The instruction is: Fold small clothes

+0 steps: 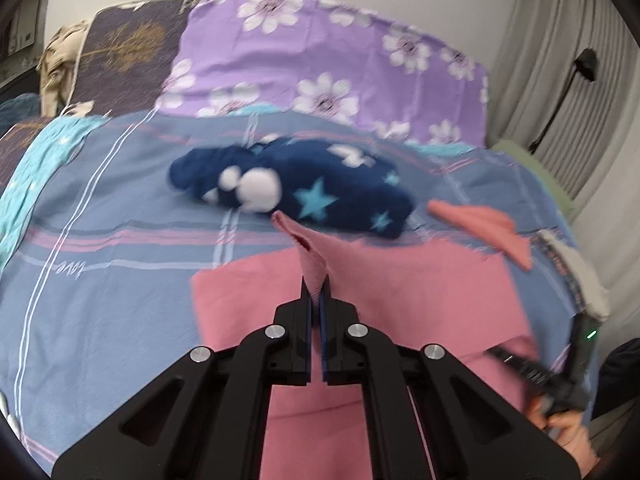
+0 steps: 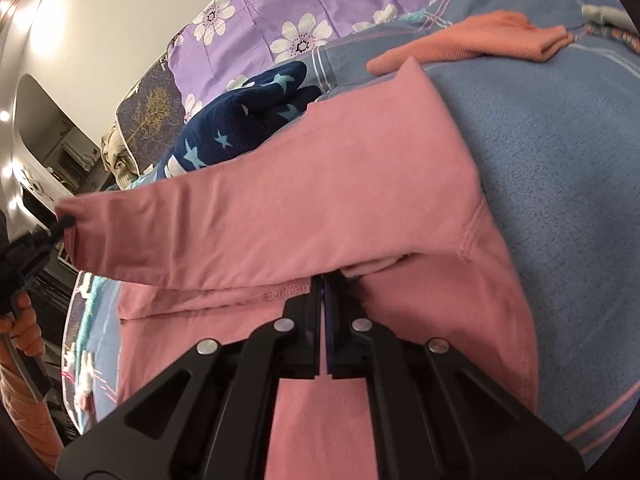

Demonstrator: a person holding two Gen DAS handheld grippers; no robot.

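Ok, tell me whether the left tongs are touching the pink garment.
Touching. The left wrist view shows the left tongs shut on a pinched fold of the pink garment, the cloth rising out from between the fingertips.

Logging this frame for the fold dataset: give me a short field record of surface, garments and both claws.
surface: bed with blue plaid cover
garment in work: pink garment, partly lifted off the cover
left claw: shut on a bunched end of the pink garment
right claw: shut on the garment's edge
other clothes: navy star-print fleece; orange garment
behind: purple floral bedding
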